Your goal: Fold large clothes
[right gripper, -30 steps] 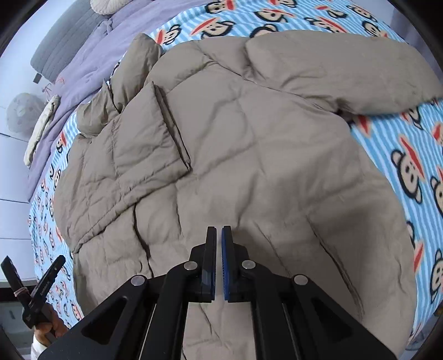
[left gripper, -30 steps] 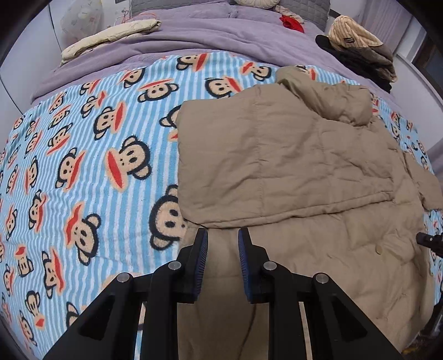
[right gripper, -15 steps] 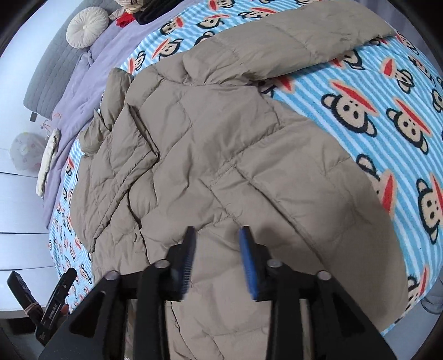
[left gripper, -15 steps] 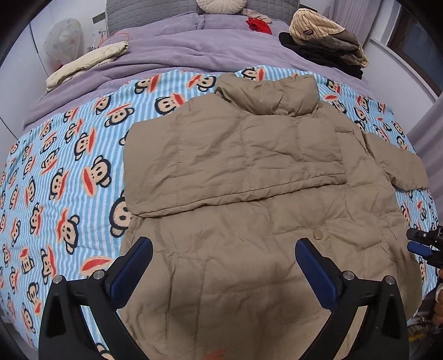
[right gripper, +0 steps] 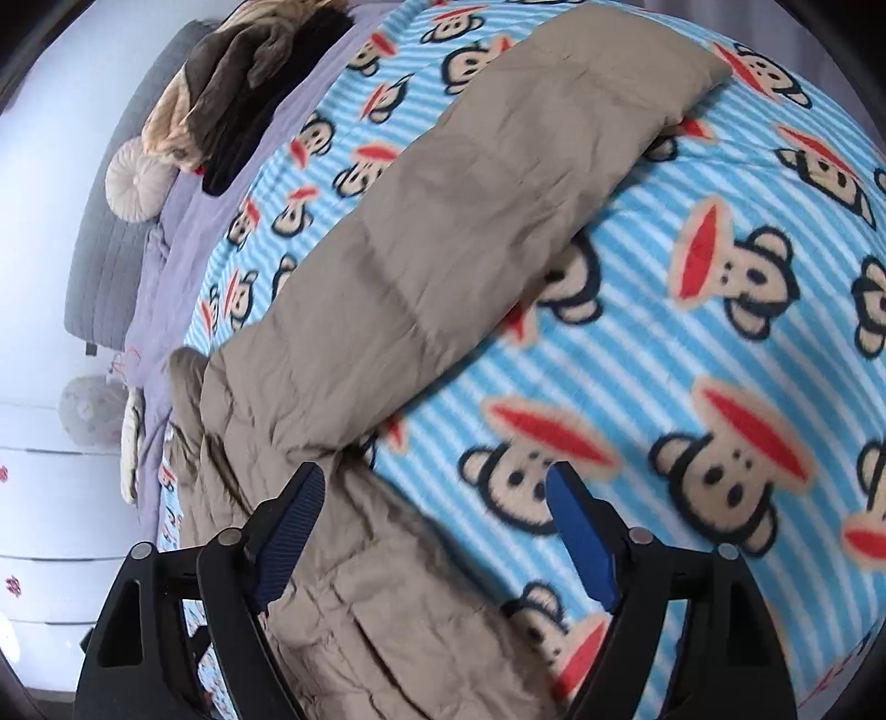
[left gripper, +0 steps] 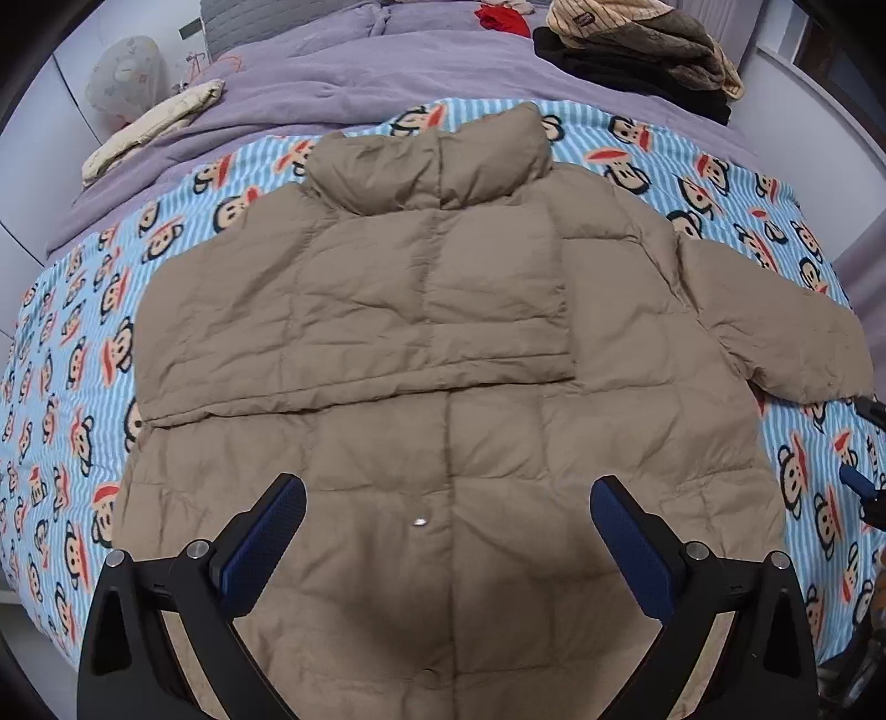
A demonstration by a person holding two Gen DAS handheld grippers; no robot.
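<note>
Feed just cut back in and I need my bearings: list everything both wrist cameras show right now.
Puffer jacket: one, tan, flat on blanket, one sleeve folded across chest, other sleeve spread out.
Monkey blanket: one, blue-striped, covering bed.
Duvet: one, lilac, bed head.
Clothes pile: one, brown, black, striped, on duvet.
Cream garment: one, duvet edge.
Round cushion: one, pale, by headboard.
Left gripper: black, blue pads, open above hem.
Right gripper: open, jaws just opening, nothing between.
</note>
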